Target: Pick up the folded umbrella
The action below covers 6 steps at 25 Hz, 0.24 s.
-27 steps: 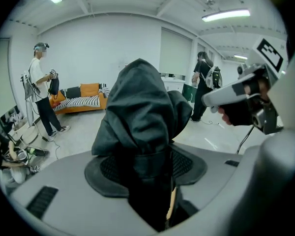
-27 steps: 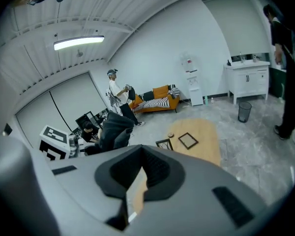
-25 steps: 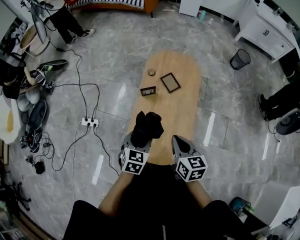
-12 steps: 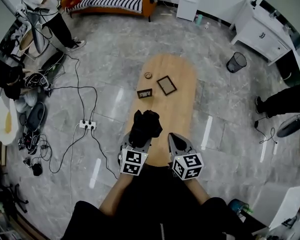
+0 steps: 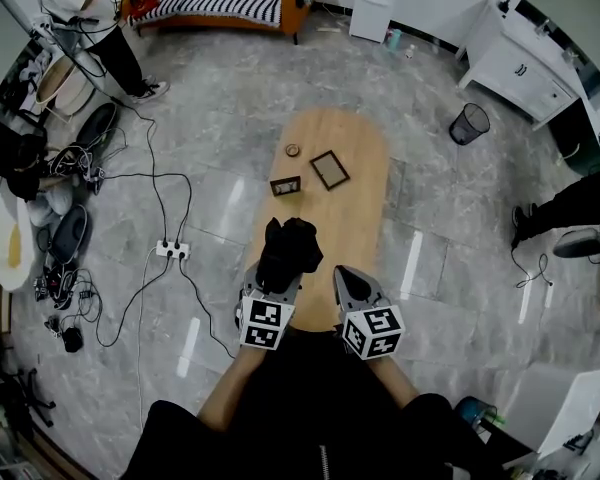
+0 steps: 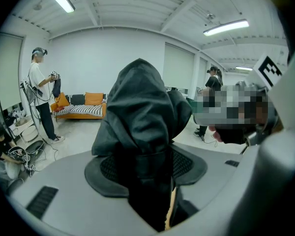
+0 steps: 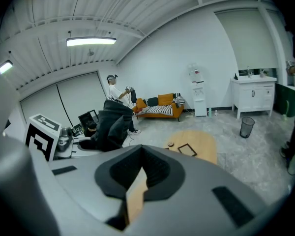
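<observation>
Showing one umbrella (image 5: 290, 253), two frames (image 5: 329, 169) (image 5: 285, 185)

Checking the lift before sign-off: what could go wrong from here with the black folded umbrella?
1. The left gripper clamps only one end of the black folded umbrella; loose fabric bulges beyond the jaws, so it might slip or tip out.
2. A drop could strike the dark picture frames on the light wooden oval table.
</observation>
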Motion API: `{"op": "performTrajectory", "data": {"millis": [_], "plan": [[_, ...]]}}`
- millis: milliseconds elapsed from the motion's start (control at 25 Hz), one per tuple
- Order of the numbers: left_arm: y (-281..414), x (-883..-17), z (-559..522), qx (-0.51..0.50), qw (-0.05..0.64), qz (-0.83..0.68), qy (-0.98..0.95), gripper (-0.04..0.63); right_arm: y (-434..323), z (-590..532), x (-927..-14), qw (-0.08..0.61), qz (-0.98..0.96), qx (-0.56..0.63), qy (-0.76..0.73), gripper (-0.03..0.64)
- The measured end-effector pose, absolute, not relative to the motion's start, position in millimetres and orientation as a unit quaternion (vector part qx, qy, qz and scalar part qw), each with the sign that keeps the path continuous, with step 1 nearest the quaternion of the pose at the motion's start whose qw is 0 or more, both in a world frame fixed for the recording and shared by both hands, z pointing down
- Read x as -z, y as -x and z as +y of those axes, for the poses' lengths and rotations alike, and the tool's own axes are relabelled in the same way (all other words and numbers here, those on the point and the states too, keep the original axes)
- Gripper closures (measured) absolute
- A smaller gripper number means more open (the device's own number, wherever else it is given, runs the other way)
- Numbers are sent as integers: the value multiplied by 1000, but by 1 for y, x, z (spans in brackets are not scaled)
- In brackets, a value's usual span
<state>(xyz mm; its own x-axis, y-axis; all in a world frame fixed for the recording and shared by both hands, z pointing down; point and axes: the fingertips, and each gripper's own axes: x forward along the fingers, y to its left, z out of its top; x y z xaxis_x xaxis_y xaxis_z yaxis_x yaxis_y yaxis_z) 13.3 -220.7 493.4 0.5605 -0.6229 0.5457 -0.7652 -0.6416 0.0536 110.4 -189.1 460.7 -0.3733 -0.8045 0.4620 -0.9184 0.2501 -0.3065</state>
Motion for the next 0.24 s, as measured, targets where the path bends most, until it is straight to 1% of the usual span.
{"op": "performTrajectory", "data": {"millis": [240], "plan": [[-14,-496,-217,-248,147,-397,-871,364,-109,-185,-463,106,-785,-272,-546,607]]}}
